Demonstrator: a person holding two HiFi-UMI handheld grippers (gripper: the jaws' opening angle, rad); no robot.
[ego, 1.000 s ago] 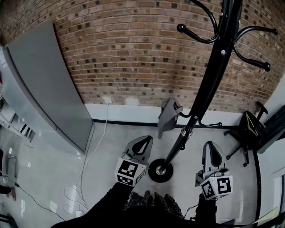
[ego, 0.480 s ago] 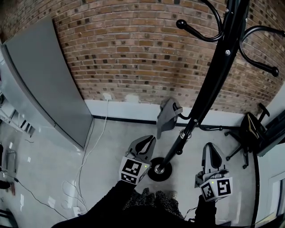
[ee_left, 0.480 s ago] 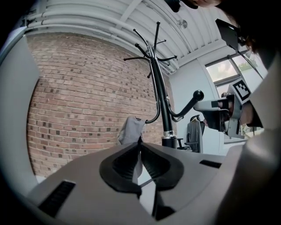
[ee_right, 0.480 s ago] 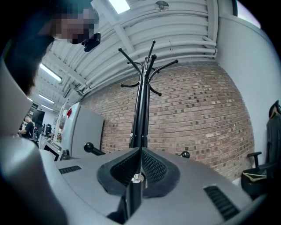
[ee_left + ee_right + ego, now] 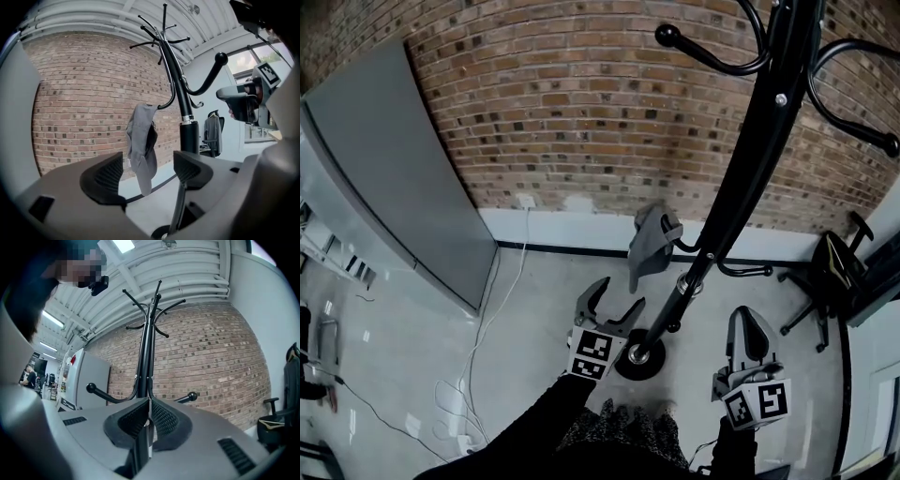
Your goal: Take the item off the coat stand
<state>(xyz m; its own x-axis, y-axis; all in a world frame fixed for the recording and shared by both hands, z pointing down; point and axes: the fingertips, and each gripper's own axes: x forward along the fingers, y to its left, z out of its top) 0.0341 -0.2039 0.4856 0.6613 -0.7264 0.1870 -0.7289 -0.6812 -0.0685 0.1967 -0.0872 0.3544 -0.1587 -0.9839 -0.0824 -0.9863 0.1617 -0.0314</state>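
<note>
A black coat stand (image 5: 741,178) rises from a round base (image 5: 639,354) on the floor. A grey cloth item (image 5: 649,242), shaped like a cap, hangs from one of its low hooks. My left gripper (image 5: 617,298) is below and in front of the item, apart from it, and its jaws are opening with nothing between them. In the left gripper view the grey item (image 5: 140,145) shows through the gap of the gripper (image 5: 147,171), beside the pole (image 5: 187,126). My right gripper (image 5: 747,323) is right of the pole, shut and empty. In its own view the shut gripper (image 5: 150,416) points at the stand (image 5: 146,357).
A brick wall (image 5: 581,112) stands behind the stand. A grey cabinet (image 5: 403,178) leans at the left, and white cables (image 5: 478,356) trail over the floor. A black office chair (image 5: 825,272) is at the right. Upper hooks (image 5: 712,56) jut out overhead.
My left gripper's jaws have gone from shut to wide open, and it has shifted slightly right toward the stand's base. The right gripper has stayed put.
</note>
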